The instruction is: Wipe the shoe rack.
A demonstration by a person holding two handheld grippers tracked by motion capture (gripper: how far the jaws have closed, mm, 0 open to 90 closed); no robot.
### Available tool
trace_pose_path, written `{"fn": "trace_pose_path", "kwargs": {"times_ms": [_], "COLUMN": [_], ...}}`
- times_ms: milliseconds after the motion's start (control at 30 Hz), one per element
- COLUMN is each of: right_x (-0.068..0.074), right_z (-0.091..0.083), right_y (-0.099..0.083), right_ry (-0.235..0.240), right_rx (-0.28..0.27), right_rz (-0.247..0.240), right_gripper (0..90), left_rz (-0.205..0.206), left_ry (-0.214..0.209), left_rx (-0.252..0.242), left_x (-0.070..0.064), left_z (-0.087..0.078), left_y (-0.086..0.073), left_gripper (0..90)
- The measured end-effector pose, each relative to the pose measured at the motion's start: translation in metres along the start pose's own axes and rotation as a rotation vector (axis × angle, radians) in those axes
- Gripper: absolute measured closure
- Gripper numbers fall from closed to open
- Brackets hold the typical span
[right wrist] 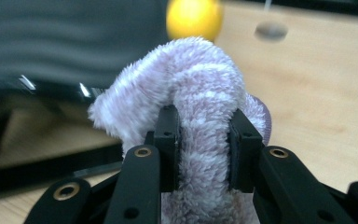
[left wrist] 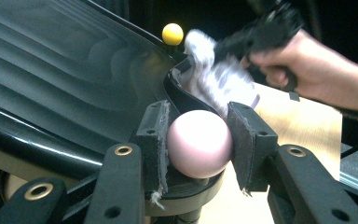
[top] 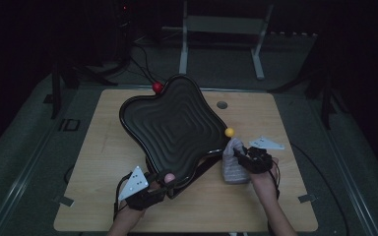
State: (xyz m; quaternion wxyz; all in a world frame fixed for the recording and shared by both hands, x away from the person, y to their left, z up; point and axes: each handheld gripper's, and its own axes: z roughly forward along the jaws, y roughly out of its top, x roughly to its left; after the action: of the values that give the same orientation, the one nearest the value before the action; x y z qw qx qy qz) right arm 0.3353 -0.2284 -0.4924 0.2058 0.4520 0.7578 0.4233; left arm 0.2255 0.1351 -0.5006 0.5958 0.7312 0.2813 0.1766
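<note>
The left tongs (left wrist: 199, 140) are clenched on a pink ball knob (left wrist: 198, 143) at the near corner of the tilted black wavy tray (top: 177, 123). A fluffy lilac cloth (right wrist: 200, 121) is gripped by the right tongs (right wrist: 201, 149) against the tray's edge beside a yellow knob (top: 230, 132), above the worktop (top: 103, 147).

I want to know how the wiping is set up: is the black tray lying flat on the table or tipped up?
Tipped up. The black tray leans on its near edge, held by the left gripper shut on its pink knob.
</note>
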Motion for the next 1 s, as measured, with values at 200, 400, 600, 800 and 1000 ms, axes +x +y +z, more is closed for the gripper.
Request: {"fn": "trace_pose_path", "kwargs": {"times_ms": [200, 400, 600, 800, 1000], "right_x": [-0.005, 0.001, 0.001, 0.001, 0.001], "right_z": [0.01, 0.031, 0.026, 0.042, 0.047], "right_y": [-0.009, -0.022, -0.011, -0.011, -0.015], "right_ry": [0.003, 0.009, -0.009, -0.021, -0.018], "right_rx": [0.038, 0.115, 0.065, 0.053, 0.098], "right_rz": [0.02, -0.014, -0.027, -0.058, -0.045], "right_gripper": [70.1, 69.9, 68.9, 65.3, 67.4], "left_rz": [0.0, -0.002, -0.005, -0.008, -0.014], "left_ry": [-0.001, -0.001, -0.006, -0.007, -0.013], "left_rx": [-0.002, -0.003, -0.001, 0.007, 0.004], "left_x": [0.0, 0.0, 0.001, 0.0, 0.001], "left_z": [0.0, 0.0, -0.001, -0.001, -0.001], "left_y": [0.0, 0.0, 0.0, 0.001, 0.001], "left_gripper": [60.5, 60.5, 60.5, 60.5, 60.5]}}
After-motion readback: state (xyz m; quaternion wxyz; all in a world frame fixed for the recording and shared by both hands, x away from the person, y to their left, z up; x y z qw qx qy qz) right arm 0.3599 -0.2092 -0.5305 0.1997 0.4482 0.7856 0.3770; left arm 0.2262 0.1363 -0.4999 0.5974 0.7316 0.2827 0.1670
